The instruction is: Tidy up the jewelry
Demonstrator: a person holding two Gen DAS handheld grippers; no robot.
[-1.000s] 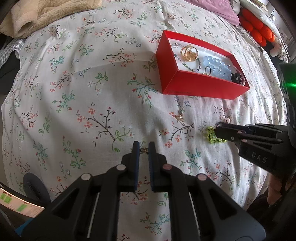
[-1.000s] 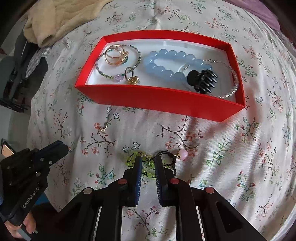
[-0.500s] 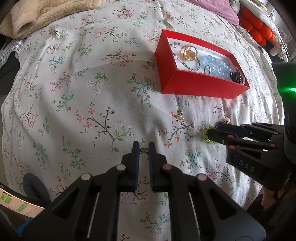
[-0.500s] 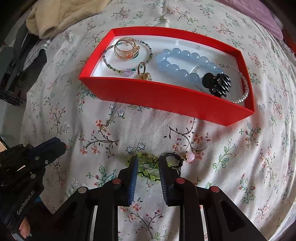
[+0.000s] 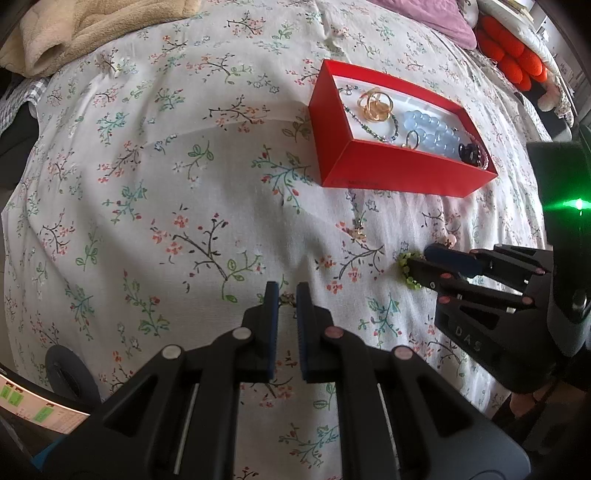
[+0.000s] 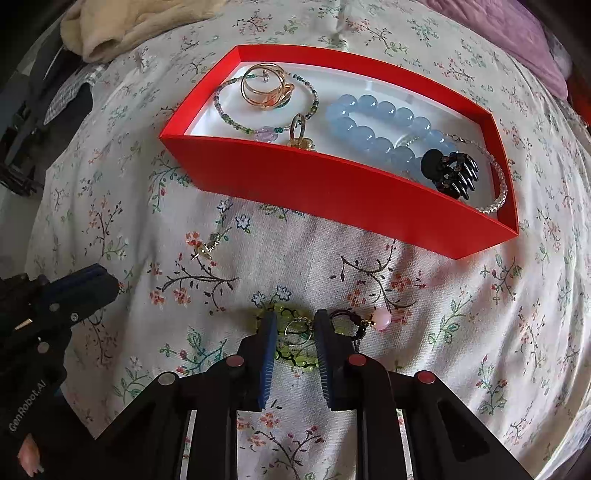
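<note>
We see floral bedsheet (image 5: 155, 177) under everything, creased in places. Beige fleece blanket (image 5: 74, 33) bunched at far left corner. Purple pillow (image 5: 436, 22) at far right edge, orange cushions (image 5: 513, 61) just beyond it. We spot checked cloth (image 6: 70, 98) hanging off sheet's left side.

Right gripper (image 6: 294, 325) parted low; left gripper (image 5: 283, 295) narrowly parted, hovering apart.

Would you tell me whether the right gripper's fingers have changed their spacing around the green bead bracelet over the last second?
Yes. The right gripper has opened wider, its fingers now straddling the green bead bracelet, which lies short of the red box.
</note>
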